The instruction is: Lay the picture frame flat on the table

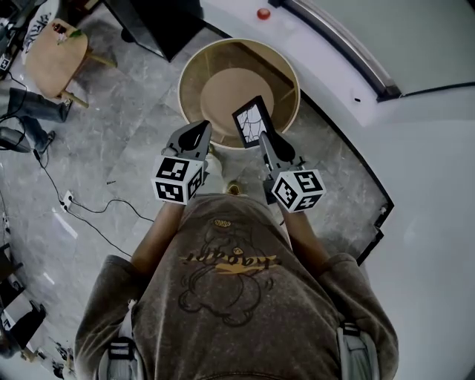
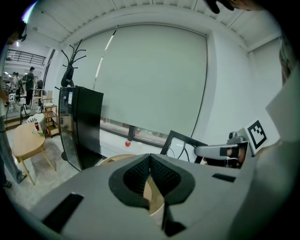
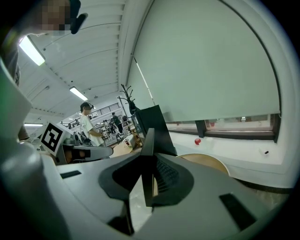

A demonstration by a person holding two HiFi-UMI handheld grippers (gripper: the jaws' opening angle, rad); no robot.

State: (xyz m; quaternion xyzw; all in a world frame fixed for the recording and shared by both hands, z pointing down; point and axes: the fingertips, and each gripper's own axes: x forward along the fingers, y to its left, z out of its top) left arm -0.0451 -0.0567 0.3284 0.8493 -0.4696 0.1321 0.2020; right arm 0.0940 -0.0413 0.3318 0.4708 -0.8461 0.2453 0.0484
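Observation:
A black picture frame (image 1: 251, 121) with a white cracked-pattern print hangs tilted above the round wooden table (image 1: 215, 82). My right gripper (image 1: 265, 141) is shut on the frame's lower near edge. In the right gripper view the frame (image 3: 148, 145) runs edge-on between the pads. My left gripper (image 1: 199, 135) hovers at the table's near rim, left of the frame, shut with nothing in it; its pads (image 2: 140, 173) meet in the left gripper view. From there the frame (image 2: 180, 143) and the right gripper (image 2: 220, 151) show at the right.
A tall black cabinet (image 1: 159, 22) stands behind the table, and a coat stand (image 2: 70, 70) beyond it. A small wooden side table (image 1: 56, 48) is far left, with cables (image 1: 89, 204) on the marble floor. A red ball (image 1: 263, 13) lies on the window ledge.

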